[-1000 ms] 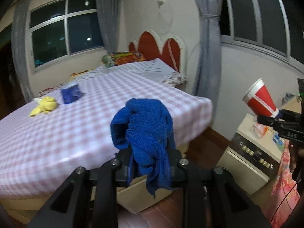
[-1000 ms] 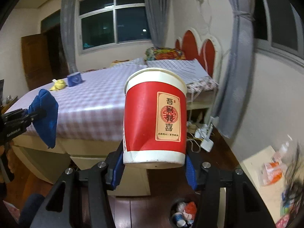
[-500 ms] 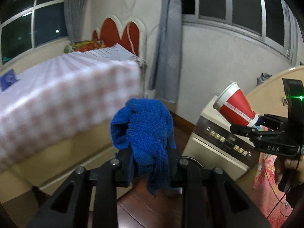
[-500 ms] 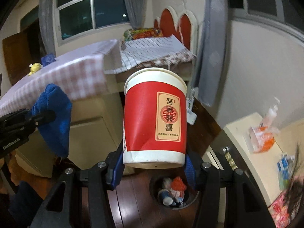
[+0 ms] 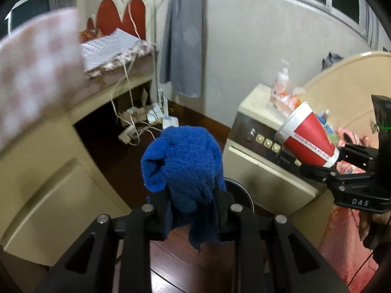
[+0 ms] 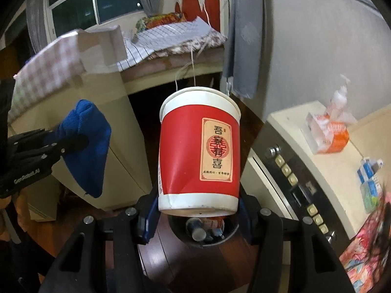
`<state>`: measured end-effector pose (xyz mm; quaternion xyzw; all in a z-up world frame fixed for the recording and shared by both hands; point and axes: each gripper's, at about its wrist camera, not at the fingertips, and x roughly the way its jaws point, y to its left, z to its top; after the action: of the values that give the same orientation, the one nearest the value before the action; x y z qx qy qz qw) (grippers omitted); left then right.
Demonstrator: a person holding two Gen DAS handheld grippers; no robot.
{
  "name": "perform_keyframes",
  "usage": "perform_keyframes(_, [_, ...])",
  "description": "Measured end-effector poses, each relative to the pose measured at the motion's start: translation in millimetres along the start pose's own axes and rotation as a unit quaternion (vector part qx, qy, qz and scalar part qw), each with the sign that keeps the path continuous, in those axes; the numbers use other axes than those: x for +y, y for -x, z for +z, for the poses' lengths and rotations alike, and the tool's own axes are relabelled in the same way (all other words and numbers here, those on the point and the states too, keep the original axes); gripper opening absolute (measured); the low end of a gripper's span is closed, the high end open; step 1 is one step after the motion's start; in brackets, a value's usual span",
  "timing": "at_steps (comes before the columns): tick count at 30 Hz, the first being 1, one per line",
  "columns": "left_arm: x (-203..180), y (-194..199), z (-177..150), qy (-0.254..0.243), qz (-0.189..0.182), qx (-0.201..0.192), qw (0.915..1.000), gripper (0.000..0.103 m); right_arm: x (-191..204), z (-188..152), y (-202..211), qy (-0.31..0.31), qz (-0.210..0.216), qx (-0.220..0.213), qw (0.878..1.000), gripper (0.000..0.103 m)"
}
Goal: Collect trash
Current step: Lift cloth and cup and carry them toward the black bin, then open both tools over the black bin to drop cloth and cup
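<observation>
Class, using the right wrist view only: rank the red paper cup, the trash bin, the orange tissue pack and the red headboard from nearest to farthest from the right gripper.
1. red paper cup: clamped in the right gripper.
2. trash bin: on the floor just beneath and beyond the cup.
3. orange tissue pack: to the right, on the cream cabinet top.
4. red headboard: far end of the bed, at the wall.

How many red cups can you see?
1. The red cup is clamped in the right gripper, above the trash bin on the floor. More cups may be hidden inside the bin.
</observation>
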<state>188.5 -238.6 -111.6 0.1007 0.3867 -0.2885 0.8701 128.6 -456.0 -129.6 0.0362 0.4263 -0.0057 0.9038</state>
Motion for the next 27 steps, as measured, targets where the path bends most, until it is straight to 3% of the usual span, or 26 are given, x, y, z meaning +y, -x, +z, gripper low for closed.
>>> perform_keyframes(11, [-15.4, -81.6, -29.3, -0.013, -0.015, 0.072, 0.9972, 0.027, -19.6, -39.2, -75.9, -0.009, 0.004, 0.068, 0.998, 0.056])
perform_keyframes(27, [-21.2, -178.1, -70.3, -0.006, -0.053, 0.194, 0.9796, 0.027, -22.7, -90.4, -189.6, 0.015, 0.018, 0.178, 0.984, 0.056])
